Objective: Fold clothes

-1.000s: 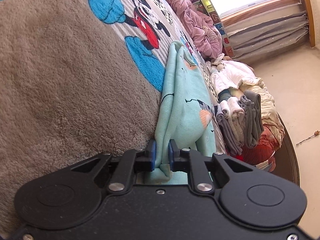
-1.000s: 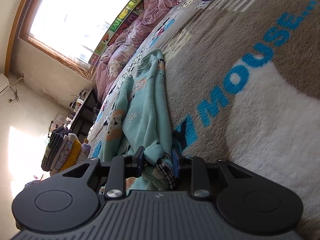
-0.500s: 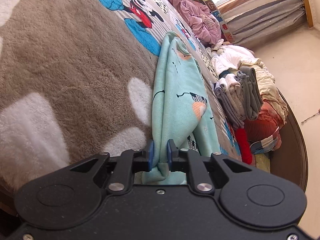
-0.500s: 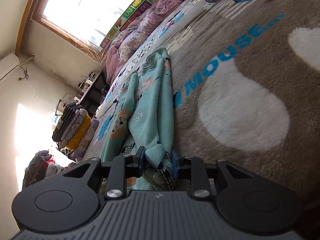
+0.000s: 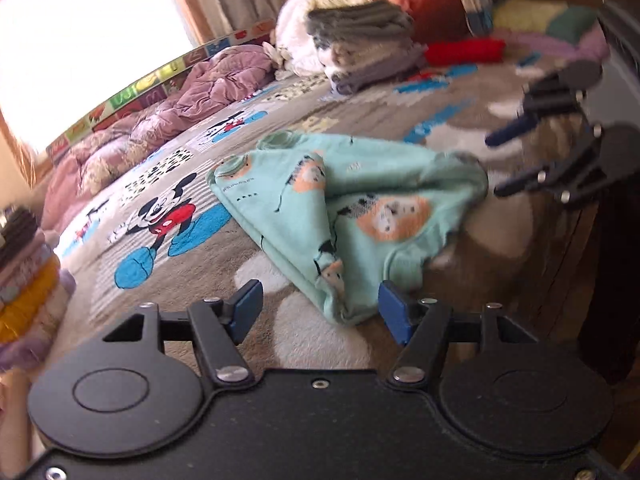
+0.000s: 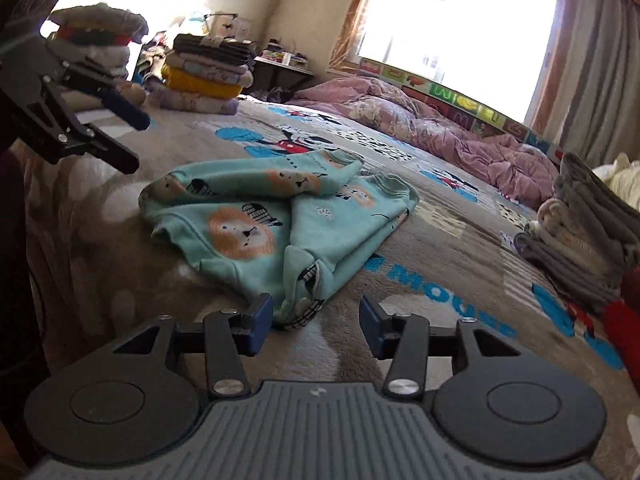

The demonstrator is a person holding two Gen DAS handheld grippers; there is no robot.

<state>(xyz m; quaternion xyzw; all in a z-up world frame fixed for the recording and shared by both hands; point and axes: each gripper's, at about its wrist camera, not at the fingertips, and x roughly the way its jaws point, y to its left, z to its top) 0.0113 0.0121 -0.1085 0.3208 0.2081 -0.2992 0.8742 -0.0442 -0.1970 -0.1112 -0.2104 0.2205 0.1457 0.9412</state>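
Over the blanket (image 5: 100,184), left gripper (image 5: 318,310) opening (level), garment (image 5: 352,208) released

A folded garment (image 5: 344,216) lies on a blanket (image 5: 168,264) covering a bed. The left gripper (image 5: 320,312) sits just before the garment's near corner; the right gripper (image 6: 316,320) sits before its other near corner. Behind the garment, a rumpled quilt (image 6: 452,128) lies beneath a window (image 6: 452,12). Stacks of folded clothes (image 6: 580,232) stand on either side.
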